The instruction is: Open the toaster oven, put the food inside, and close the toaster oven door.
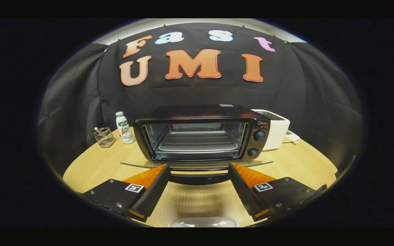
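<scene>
A black toaster oven (pixel 200 136) stands on the wooden table (pixel 94 167) just beyond my fingers. Its glass door (pixel 258 163) hangs down flat and open, showing a bare wire rack (pixel 198 141) inside. The door's dark handle (pixel 198 179) lies across the gap between my fingers. My gripper (pixel 198 166) is open, with one fingertip at each end of the handle and nothing pressed between them. A pale glossy rounded thing (pixel 204 222) shows below the gripper; I cannot tell what it is.
Left of the oven stand a small white bottle (pixel 125 128) and a wire basket (pixel 104 136). A white appliance (pixel 276 131) sits tight against the oven's right side, with a small pale object (pixel 291 137) behind it. Black cloth walls close off the back.
</scene>
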A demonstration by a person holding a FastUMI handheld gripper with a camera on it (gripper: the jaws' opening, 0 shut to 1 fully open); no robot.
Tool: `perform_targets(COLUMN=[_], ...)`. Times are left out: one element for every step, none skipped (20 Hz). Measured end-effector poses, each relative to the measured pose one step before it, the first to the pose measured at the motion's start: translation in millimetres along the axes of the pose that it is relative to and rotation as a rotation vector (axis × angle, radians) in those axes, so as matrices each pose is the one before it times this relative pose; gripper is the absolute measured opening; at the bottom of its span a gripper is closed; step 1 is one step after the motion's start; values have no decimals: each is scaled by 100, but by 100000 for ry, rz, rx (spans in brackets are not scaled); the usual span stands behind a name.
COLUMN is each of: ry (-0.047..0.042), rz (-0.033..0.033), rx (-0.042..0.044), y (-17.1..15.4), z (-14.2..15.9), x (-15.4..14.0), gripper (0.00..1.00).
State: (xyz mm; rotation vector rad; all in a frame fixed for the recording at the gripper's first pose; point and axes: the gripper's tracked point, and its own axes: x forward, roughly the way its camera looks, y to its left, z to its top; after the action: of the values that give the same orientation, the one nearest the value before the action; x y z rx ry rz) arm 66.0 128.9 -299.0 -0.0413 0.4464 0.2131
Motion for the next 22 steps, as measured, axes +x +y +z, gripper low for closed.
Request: perform_targets(ry=[134,507,838,1136,1602,2163,2099,2054,3356,2937,2503,2868,2440,-88,-16,98,871,1938,1872,1563,499,-112], rz=[71,44,27,-6,-22,-132,-91,-46,-2,-149,623,68,237,-25,83,-129,-159,-155,-145,-180,-57,35], rx=[-164,-4,124,-79,-72,599,646,557,667,694,565,1520,1270,1036,-194,-641,-336,47,-144,-244,-93,6], y=[-13,-54,-92,-40,-73,-7,53,-8,-191,-74,6,-74,-133,44,49,74,-69,-91,-122,96,34,38], z=[-556,-527,-704,-737,-891,-911,-834,-743,-1270,-1143,-1002,-968,-569,-38,81,37,-270,-382,-354,-364,-43,-13], x=[-168,-78,-97,-149,-123,-29,22,80,-6,36,128,344,321,460,-506,-41,98,169,212,-10,64,17], gripper=[100,100,100,100,100,100,100,100,100,100,100,100,100,100,100,100,100,100,100,100,100,100])
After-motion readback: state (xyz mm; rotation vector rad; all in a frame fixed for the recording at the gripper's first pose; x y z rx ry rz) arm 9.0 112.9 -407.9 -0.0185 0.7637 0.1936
